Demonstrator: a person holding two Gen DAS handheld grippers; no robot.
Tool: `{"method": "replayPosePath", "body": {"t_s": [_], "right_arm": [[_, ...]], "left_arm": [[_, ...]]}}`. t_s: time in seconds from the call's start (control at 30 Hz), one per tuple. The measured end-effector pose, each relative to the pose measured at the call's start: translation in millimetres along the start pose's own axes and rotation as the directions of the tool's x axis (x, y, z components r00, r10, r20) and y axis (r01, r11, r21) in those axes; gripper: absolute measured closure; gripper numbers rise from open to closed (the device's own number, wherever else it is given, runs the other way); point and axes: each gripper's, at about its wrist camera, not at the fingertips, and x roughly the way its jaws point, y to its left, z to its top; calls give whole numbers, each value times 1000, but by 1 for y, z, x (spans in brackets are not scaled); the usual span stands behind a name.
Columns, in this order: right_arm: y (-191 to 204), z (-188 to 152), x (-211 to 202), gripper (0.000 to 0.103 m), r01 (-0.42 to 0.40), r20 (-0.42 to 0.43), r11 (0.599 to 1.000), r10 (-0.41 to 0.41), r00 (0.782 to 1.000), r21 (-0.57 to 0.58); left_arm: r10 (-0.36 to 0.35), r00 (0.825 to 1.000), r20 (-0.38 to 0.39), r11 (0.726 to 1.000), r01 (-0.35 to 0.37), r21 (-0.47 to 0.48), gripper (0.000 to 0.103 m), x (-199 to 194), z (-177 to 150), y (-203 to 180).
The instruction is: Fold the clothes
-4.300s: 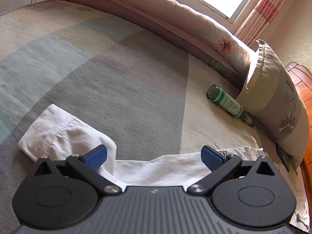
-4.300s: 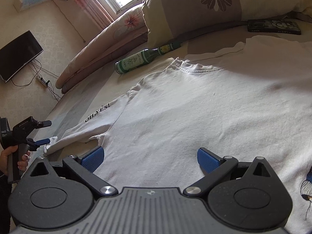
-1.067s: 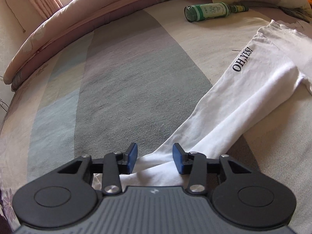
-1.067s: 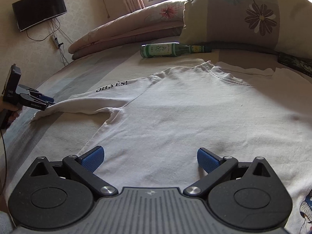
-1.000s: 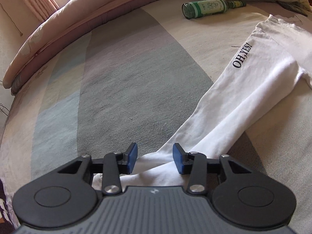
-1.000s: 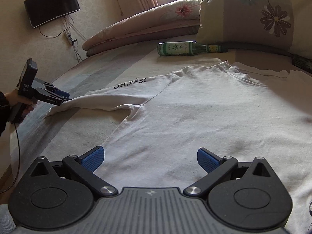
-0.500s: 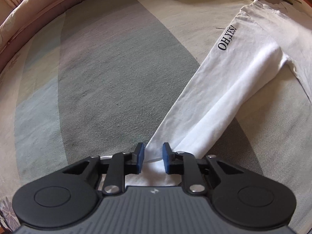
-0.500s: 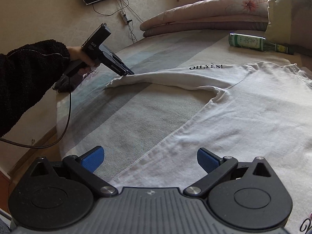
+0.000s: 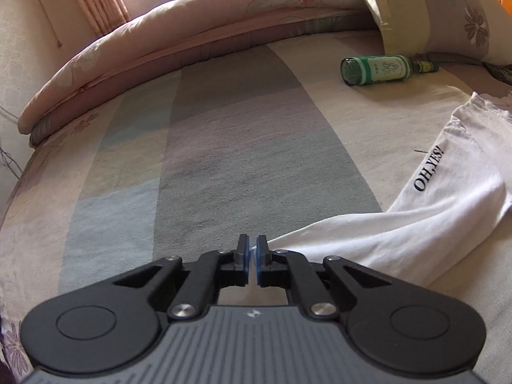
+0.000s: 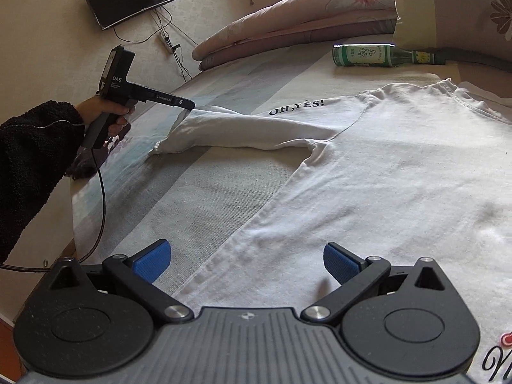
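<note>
Mostly flat white shirt (image 10: 400,172), sleeve (image 9: 416,233) lifted, black "OH,YES!" print (image 9: 428,169)

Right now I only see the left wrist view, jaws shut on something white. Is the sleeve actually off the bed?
Observer: Partly. The left gripper holds the sleeve up near its cuff; one cuff corner droops to the bed.
Operator: And the right gripper?
Observer: The right gripper is open, holding nothing, over the shirt at its side edge.
Operator: Is the shirt's body flat?
Observer: Mostly flat, with slight bunching at the armpit.
</note>
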Motion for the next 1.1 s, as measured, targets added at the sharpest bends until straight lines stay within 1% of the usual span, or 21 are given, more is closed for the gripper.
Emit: {"method": "replayPosePath", "body": {"t_s": [0.03,0.07,0.1,0.13,0.2,0.23,0.3,0.33,0.4,0.43,0.53,0.63,0.83,0.9,1.0,1.1], "right_arm": [[0,0,0,0,1,1,1000,-1,1000,-2],[0,0,-1,0,2,2,1000,-2,1000,-5],[0,0,-1,0,3,4,1000,-3,1000,-7],[0,0,-1,0,3,5,1000,-3,1000,-7],[0,1,-1,0,2,6,1000,-2,1000,-6],[-1,1,-1,0,2,6,1000,-2,1000,-5],[-2,1,-1,0,1,5,1000,-1,1000,-1],[-2,1,0,0,2,5,1000,-2,1000,-1],[-2,1,0,0,3,3,1000,-3,1000,-3],[-2,1,0,0,3,2,1000,-3,1000,-3],[-3,1,0,0,4,1,1000,-4,1000,-5],[-6,1,1,0,9,-1,1000,-9,1000,5],[-7,3,-3,0,0,15,1000,-1,1000,12],[-4,3,-4,0,1,18,1000,-1,1000,6],[-3,3,-5,0,-1,22,1000,1,1000,1],[-2,4,-6,0,-8,28,1000,8,1000,-1]], "left_arm": [[18,1000,-2,1000,-18,-18,100,3,-1,0],[37,999,-5,999,-37,-36,94,5,-1,0],[55,998,-7,997,-55,-53,94,8,-2,0],[57,998,12,996,-56,-72,94,6,-2,0],[-13,997,76,995,20,-98,93,-3,2,-5],[-57,994,93,994,65,-82,91,-7,6,-12],[-152,982,112,987,156,-29,83,-12,16,-31],[-198,974,110,980,198,13,77,-12,19,-43],[-288,953,90,955,278,109,64,-10,25,-70],[-313,947,73,943,300,144,63,-6,26,-82],[-290,956,35,944,280,177,65,7,26,-109],[-299,953,45,946,290,145,65,5,26,-115],[-276,952,130,953,254,164,63,-51,18,-111],[-255,957,141,957,228,179,62,-70,10,-105],[-219,968,121,960,192,203,59,-90,-11,-95],[-178,982,62,956,157,249,59,-93,-40,-92]]}}
